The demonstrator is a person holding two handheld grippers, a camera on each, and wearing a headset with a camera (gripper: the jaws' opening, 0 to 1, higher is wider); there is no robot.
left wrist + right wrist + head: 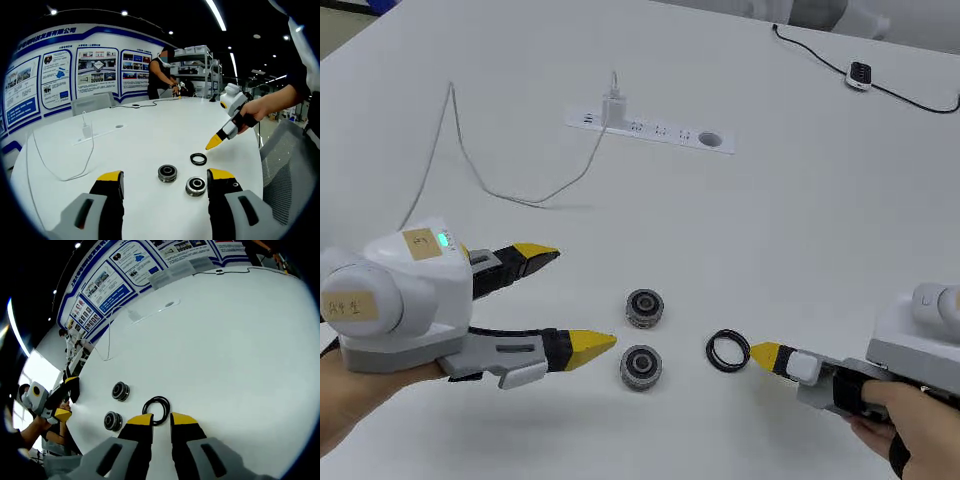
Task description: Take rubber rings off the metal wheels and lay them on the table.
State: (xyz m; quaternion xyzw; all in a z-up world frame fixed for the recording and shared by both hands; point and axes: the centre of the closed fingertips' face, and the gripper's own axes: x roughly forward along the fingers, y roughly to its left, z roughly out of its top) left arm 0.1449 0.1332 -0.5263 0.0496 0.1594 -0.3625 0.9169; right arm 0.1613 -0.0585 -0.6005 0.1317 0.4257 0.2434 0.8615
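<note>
On the white bench (800,180), a black rubber ring (728,351) lies flat, just in front of the yellow tips of the right claw (162,419). That claw is almost closed, with a narrow gap, and grips nothing. Just left of the ring, apart from it, sit the far wheel (644,307) and the near wheel (640,366). The left claw (565,300) hovers wide open and empty, its tips near both wheels. Farther back lie a power strip (650,130) and a white cable (520,195).
</note>
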